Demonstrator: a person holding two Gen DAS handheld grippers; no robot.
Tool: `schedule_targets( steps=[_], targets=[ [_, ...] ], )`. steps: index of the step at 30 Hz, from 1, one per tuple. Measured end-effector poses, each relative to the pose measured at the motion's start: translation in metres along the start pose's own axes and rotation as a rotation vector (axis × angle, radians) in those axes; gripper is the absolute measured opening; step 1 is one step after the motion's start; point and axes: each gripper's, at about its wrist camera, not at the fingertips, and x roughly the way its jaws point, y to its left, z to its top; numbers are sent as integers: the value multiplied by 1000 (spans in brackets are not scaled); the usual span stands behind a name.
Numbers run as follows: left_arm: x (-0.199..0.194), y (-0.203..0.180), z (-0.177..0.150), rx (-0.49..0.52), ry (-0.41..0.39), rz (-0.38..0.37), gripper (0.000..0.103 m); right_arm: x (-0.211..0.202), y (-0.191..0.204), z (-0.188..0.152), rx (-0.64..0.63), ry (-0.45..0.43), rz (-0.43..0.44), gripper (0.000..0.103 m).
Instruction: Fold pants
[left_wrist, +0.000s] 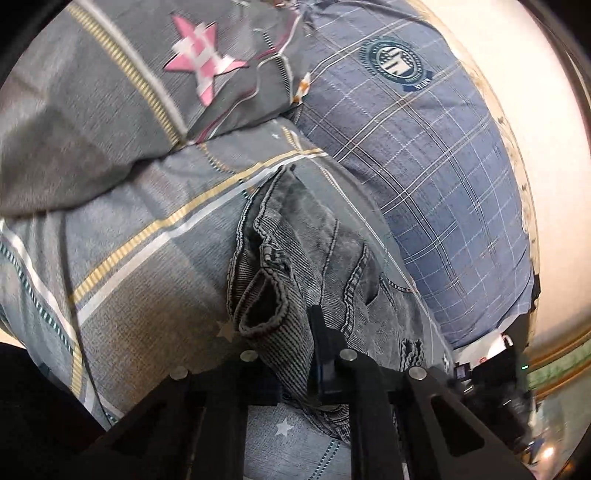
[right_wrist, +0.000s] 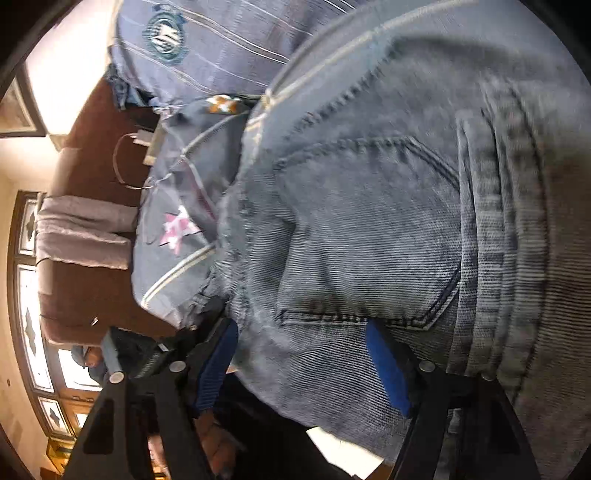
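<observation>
On the bed, over the grey striped duvet (left_wrist: 140, 236) and close to the blue plaid pillow (left_wrist: 417, 177) at its head edge, the grey jeans (left_wrist: 295, 254) hang bunched. The left gripper (left_wrist: 291, 362) is clenched on a thick fold near the fly, while the right gripper (right_wrist: 303, 369) stands spread, its blue pads (right_wrist: 388, 369) either side of cloth below the back pocket (right_wrist: 369, 236). Denim like this looks heavy, limp yet thick at the seams, so I'd judge the waistband (right_wrist: 517, 258) the surest hold, since it won't slip or stretch
</observation>
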Motion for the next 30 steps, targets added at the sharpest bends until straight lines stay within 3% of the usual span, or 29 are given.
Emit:
schedule_targets(
  steps=[2,5,8,12,13,15,18,19,25,30],
  targets=[
    [-2,-6,0,30,-14,16,11,-13,5,2,-20,-60,10,76],
    [-7,-16,2,66,-27,23,10,8,-15,7,1,-3,-48,78],
    [-11,-30,2,107,-45,36,10,-6,-15,8,48,-21,17,77],
    [-13,-40,0,131,-61,66,10,-45,-17,-3,50,-127,115,78],
    [-13,-43,0,138,-65,74,10,-44,-24,-7,63,-129,100,82],
    [-12,-56,-1,183,-82,100,10,-18,-42,-4,80,-26,21,81],
    [-16,-78,-4,250,-106,118,9,-30,-46,-5,104,-58,119,81],
    [-17,-86,-5,275,-114,119,9,-43,-43,-7,79,-105,154,81],
    [-23,-167,-37,544,-159,101,8,-109,-77,-36,102,-283,150,81],
    [-17,-246,-110,828,-131,5,7,-164,-124,-58,159,-412,162,81]
  ],
)
